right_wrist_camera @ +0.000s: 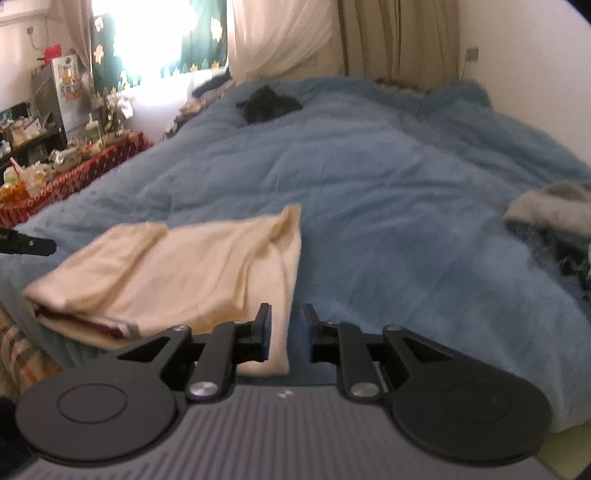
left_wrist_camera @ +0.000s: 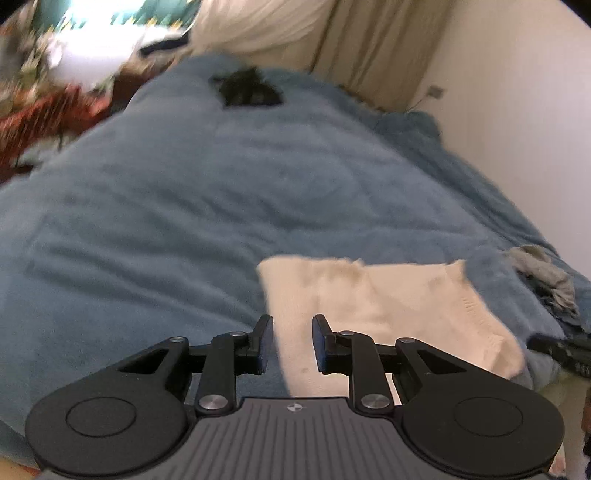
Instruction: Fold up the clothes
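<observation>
We see a bed covered by a fuzzy blue blanket point(right_wrist_camera: 369, 192). A folded cream garment point(right_wrist_camera: 177, 273) lies flat on it at the near edge; in the left wrist view it shows at point(left_wrist_camera: 388, 310). A small black item point(right_wrist_camera: 267, 102) sits toward the bed's far end, and a crumpled grey cloth pile point(right_wrist_camera: 550, 206) lies at the right edge, well apart from both.

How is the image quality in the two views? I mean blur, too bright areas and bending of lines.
Left wrist view: strong motion blur, especially upper left; the blue blanket and cream garment look soft, while the left gripper stays sharp. Right wrist view: milder blur; the window is blown out to white. In both views, the fisheye bends the scene near the edges.
</observation>
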The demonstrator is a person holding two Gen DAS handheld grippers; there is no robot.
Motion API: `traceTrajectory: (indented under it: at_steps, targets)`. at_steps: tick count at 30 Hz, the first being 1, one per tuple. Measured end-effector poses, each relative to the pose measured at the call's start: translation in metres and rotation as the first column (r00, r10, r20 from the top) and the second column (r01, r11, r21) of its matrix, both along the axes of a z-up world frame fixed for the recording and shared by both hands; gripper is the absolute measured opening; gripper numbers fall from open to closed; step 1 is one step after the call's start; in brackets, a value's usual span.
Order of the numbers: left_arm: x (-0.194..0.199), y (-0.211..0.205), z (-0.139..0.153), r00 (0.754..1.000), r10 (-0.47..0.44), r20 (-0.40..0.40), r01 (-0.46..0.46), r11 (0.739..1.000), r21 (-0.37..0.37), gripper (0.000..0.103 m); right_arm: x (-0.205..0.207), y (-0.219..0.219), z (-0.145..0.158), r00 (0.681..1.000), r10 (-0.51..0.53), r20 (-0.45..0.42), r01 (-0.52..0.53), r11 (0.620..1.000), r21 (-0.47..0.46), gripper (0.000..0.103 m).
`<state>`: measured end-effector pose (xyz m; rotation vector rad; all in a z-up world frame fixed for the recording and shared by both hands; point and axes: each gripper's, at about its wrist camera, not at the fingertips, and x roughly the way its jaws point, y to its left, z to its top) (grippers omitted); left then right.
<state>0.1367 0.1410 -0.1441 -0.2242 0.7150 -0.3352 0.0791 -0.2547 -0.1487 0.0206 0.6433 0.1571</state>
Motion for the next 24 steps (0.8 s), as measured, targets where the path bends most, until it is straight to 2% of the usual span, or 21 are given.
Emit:
traceTrajectory:
  at_steps: [1,3,7,11,14,17,20,24]
  targets:
    - [-0.005,-0.004,0.003,0.999,-0.031,0.021,0.031,0.999,0.009,0.021,-0.001,0.003,0.005,1.000,0.007,0.015,-0.007,1.000,0.006,0.021]
    - [-0.012,-0.014,0.001,0.993,-0.110,0.035,0.108,0.993,0.041,0.009,0.001,0.016,0.012,0.997,0.067,0.030,-0.068,0.997,0.031,0.021]
    - [-0.023,-0.039,-0.022,0.981,-0.194,-0.004,0.194,0.977,0.090,0.007,0.016,0.059,0.014,0.978,0.208,0.025,-0.209,0.977,0.038,0.016]
    - [-0.035,-0.053,-0.036,0.972,-0.232,0.026,0.224,0.958,0.178,0.007,0.029,0.104,0.006,0.949,0.317,-0.004,-0.315,0.946,0.074,0.011]
    - [-0.036,-0.054,-0.039,0.971,-0.240,0.018,0.235,0.960,0.154,0.007,0.034,0.134,-0.011,0.920,0.390,-0.045,-0.384,0.918,0.098,0.010]
    - [-0.041,-0.051,-0.039,0.966,-0.256,0.028,0.248,0.954,0.167,0.007,0.033,0.159,-0.033,0.896,0.433,-0.095,-0.428,0.901,0.069,0.010]
    - [-0.040,-0.044,-0.047,0.965,-0.261,0.001,0.258,0.955,0.146,0.004,0.028,0.163,-0.051,0.888,0.442,-0.125,-0.443,0.896,0.022,0.006]
    - [-0.042,-0.034,-0.054,0.968,-0.252,-0.018,0.252,0.963,0.099,0.003,0.022,0.153,-0.055,0.889,0.436,-0.141,-0.435,0.899,0.039,0.001]
